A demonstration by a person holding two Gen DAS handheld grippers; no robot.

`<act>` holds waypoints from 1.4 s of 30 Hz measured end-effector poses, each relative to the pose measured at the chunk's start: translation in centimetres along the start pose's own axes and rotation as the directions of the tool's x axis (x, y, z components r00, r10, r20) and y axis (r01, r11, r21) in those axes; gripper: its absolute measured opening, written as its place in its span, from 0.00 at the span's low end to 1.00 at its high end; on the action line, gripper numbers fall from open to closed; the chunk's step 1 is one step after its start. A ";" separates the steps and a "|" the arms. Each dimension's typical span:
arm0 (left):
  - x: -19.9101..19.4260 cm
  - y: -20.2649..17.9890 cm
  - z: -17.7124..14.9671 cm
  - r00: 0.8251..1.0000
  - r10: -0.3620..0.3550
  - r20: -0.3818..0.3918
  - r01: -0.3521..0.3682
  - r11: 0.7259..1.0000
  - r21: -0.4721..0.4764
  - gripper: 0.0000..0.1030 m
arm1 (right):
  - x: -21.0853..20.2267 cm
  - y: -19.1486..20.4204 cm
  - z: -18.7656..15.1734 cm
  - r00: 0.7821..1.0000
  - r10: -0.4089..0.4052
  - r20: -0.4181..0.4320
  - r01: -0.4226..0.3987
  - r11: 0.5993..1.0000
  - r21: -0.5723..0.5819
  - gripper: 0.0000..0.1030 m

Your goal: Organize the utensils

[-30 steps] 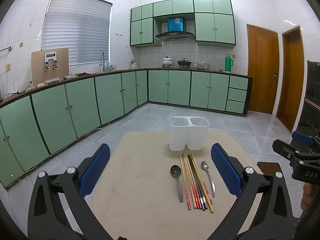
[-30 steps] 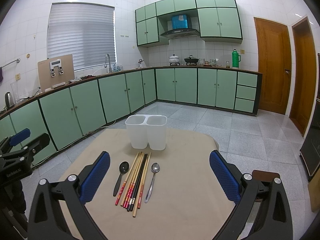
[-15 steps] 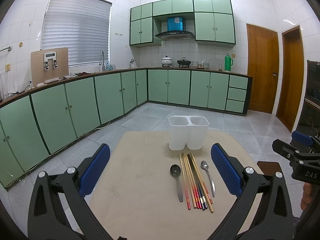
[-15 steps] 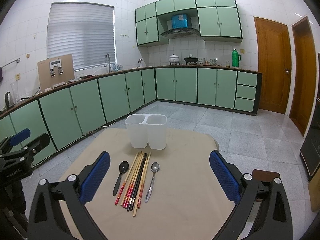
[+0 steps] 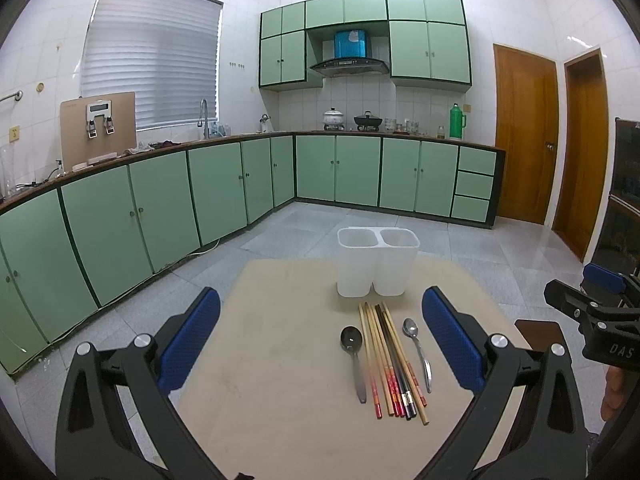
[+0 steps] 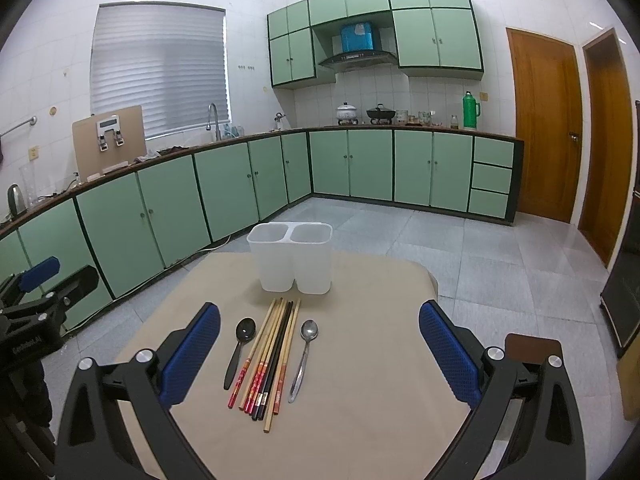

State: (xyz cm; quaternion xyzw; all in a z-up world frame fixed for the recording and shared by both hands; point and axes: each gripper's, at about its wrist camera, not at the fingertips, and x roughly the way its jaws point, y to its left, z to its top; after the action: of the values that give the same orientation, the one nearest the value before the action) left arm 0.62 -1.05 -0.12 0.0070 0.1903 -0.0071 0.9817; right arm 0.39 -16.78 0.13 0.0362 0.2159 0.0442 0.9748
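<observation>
Your chopsticks (image 5: 390,354) (image 6: 270,354) sit as one loose bundle in the lower middle of both frames, on the beige table (image 5: 280,360) (image 6: 360,380). Their long axis runs from near the bottom edge up toward the white two-compartment holder (image 5: 377,266) (image 6: 291,257); the red-patterned and dark ends point at you, the plain tips toward the holder, stopping just short of its base. In the right wrist view they fan slightly at the near end.

A black spoon (image 5: 354,354) (image 6: 240,346) lies just left of the bundle and a metal spoon (image 5: 418,350) (image 6: 305,354) just right, both bowl-up-frame, handles toward you, roughly parallel to the sticks and not touching them.

Your left gripper (image 5: 320,336) is spread wide with nothing between its blue pads (image 5: 192,338); same for your right gripper (image 6: 320,338), pads (image 6: 448,354) well apart. Both hang above the table's near side. Nothing sits between them and the utensils. Both holder compartments look empty. Green cabinets (image 6: 240,184) wrap the background.
</observation>
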 end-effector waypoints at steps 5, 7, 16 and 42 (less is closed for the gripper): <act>1.1 0.1 -0.3 1.000 -0.004 -0.027 0.004 1.000 0.004 0.95 | 1.2 -0.3 -0.2 1.000 0.008 -0.026 -0.008 1.000 0.005 0.94; 2.0 0.2 -0.5 0.999 -0.004 -0.044 0.005 1.000 0.003 0.95 | 2.1 -0.3 -0.3 0.998 0.027 -0.051 -0.027 1.000 0.001 0.94; 9.1 1.2 -2.0 0.970 -0.055 -0.236 0.056 0.998 -0.004 0.95 | 9.4 -1.3 -1.9 0.964 0.048 -0.263 -0.047 0.999 0.013 0.94; 26.5 3.4 -7.8 0.811 -0.040 -0.584 0.042 0.999 -0.011 0.95 | 27.2 -0.9 -5.2 0.829 0.074 -0.554 -0.080 0.997 0.014 0.64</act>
State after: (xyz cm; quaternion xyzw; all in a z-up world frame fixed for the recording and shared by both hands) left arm 22.33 2.15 -17.21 0.0060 0.4824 -0.0259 0.8756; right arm 22.75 -14.63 -16.01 0.0259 0.4868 0.0931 0.8682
